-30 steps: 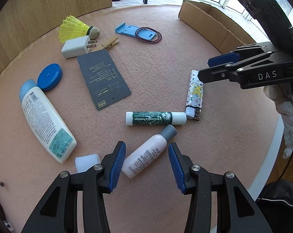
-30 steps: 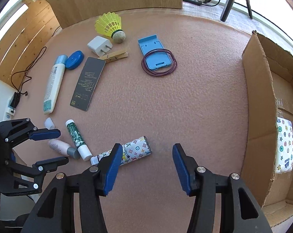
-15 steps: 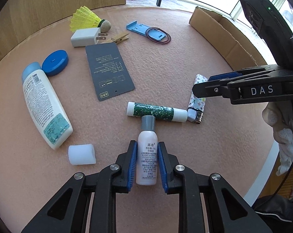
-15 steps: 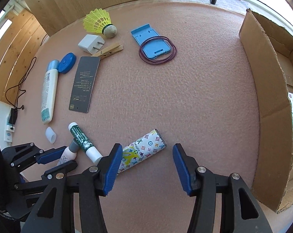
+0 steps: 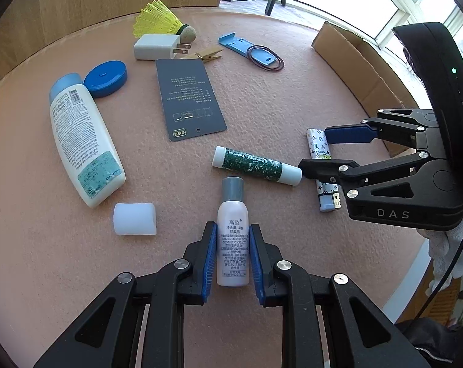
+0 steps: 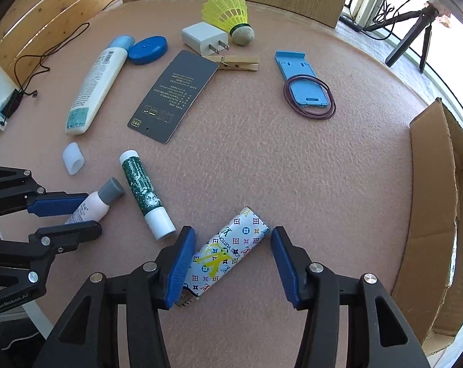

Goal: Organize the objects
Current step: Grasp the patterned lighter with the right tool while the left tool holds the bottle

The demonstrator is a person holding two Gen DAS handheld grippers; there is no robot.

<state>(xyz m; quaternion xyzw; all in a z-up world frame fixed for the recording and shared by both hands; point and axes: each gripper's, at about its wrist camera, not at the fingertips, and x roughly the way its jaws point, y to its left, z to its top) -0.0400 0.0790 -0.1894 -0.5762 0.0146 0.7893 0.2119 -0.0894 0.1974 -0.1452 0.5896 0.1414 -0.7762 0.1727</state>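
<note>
Now small bottle [image 5: 233, 239] between blue pads [image 5: 211, 257]

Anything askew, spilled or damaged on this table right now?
Nothing spilled or damaged. One oddity: the patterned lighter lies diagonally between the right gripper's open jaws, so it isn't squared for a grip. The left gripper holds the small white bottle straight.

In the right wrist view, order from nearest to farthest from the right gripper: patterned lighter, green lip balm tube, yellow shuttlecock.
1. Patterned lighter, between the right gripper's open jaws.
2. Green lip balm tube, to the left.
3. Yellow shuttlecock, at the far edge.
</note>
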